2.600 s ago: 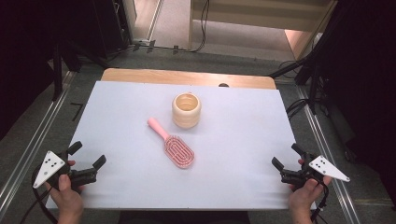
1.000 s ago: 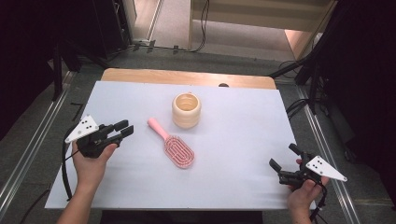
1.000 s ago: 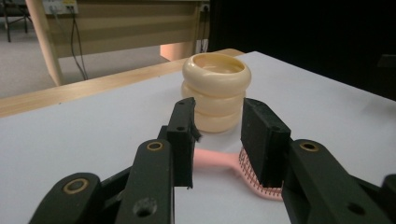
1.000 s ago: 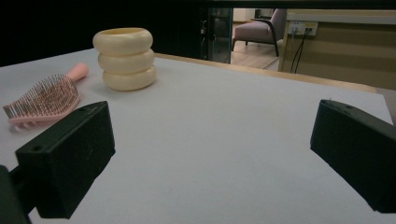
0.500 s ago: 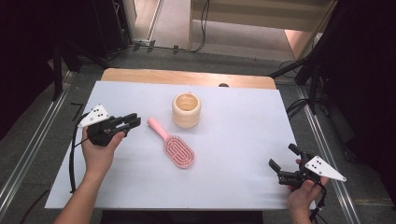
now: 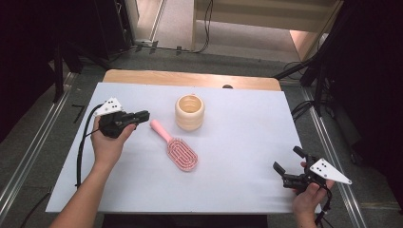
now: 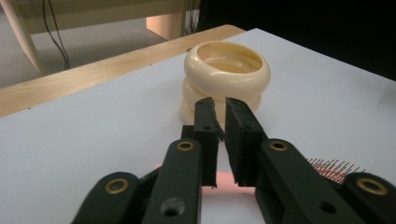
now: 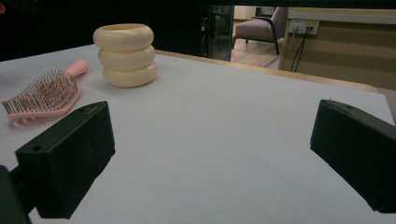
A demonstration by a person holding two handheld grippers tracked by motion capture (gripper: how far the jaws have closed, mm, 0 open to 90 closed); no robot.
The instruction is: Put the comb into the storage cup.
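The brush point(image 6: 175, 146) lay bristles up on the white table point(image 6: 247, 142), left of centre, its handle pointing up-left toward the left gripper point(image 6: 142, 115) and its oval head toward the person. In the left gripper view its pink handle glowed low between the black jaws, and bristles point(image 7: 332, 168) showed at the lower right. The left gripper hovered just beside the handle's end; its jaws had just been closing and stood nearly together, a narrow slit between the pads, with nothing clamped in them as far as could be seen.

Just beyond the handle, near but apart from it, stood the cup point(image 6: 190, 112), a cream holder of three stacked rings, upright. Its mouth looked empty in the high view, though the bottom was in shadow.

Well away at the table's near right edge, the right gripper point(image 6: 289, 166) rested with its jaws spread wide, holding nothing.
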